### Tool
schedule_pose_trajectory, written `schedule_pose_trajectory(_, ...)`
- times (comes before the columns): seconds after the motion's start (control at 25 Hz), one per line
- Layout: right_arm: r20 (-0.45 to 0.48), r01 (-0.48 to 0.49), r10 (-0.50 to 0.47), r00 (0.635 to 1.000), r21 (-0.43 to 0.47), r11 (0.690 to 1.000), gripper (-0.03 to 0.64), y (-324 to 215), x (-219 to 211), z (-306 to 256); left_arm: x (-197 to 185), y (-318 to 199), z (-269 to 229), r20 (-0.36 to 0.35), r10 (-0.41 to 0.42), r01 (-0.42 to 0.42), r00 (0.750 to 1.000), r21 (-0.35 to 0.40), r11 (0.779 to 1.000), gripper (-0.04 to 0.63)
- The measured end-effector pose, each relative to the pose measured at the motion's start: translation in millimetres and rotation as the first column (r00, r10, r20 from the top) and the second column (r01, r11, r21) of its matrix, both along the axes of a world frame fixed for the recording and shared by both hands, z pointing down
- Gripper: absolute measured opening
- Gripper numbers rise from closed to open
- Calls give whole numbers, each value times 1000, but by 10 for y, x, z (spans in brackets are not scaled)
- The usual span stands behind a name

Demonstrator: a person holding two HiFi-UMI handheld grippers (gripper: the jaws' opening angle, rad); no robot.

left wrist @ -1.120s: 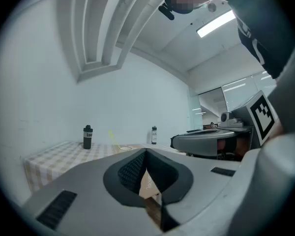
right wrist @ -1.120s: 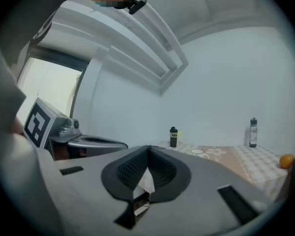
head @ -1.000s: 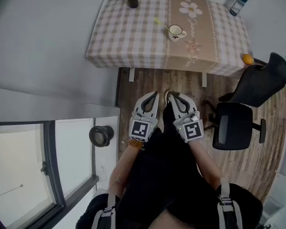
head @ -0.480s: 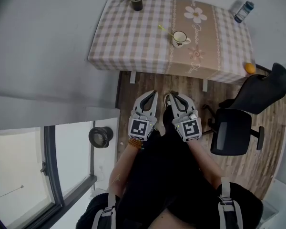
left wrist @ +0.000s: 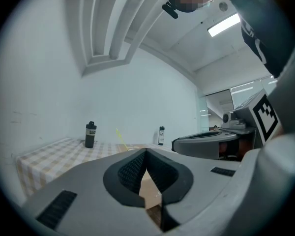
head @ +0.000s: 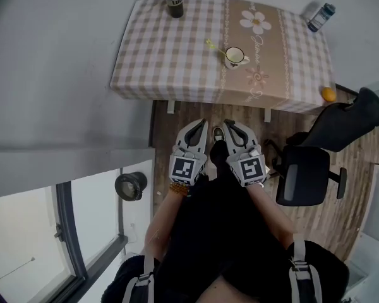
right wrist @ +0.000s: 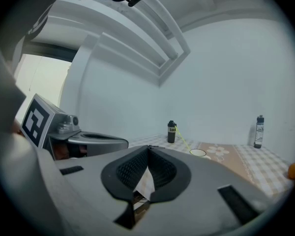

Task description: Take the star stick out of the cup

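The person is stepping a little closer to the checked-cloth table [head: 164, 55]. The thin yellow star stick [head: 213, 47] is still sitting in the small white cup [head: 235, 57]. The grey left gripper [head: 203, 125] and grey right gripper [head: 228, 125] are staying shut tight, holding nothing, far from it.

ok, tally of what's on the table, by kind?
Bottles: 2 (dark bottle, blue-grey bottle)
Cups: 1 (cup)
Sticks: 1 (star stick, in the cup)
Round orange items: 1 (round orange item, maybe fruit)
Total: 5
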State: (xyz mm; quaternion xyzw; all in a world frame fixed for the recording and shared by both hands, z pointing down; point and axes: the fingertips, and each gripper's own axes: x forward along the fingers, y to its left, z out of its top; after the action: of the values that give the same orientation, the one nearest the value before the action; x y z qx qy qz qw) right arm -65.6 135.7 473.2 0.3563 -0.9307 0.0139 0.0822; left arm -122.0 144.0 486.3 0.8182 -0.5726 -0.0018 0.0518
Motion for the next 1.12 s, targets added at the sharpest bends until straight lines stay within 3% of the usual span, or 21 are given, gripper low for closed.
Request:
schedule_pose_trajectory(0.52,-43,-36,37,998,16,999,5,-534,97,3,13,-593,90,-46,34,-35,998,-21,999,2)
schedule_pose_trajectory(1.12,9,-65,65,998,6,998,5,-1254,181,68,148,-1203,217,8,81,-80,997,-62,995,2)
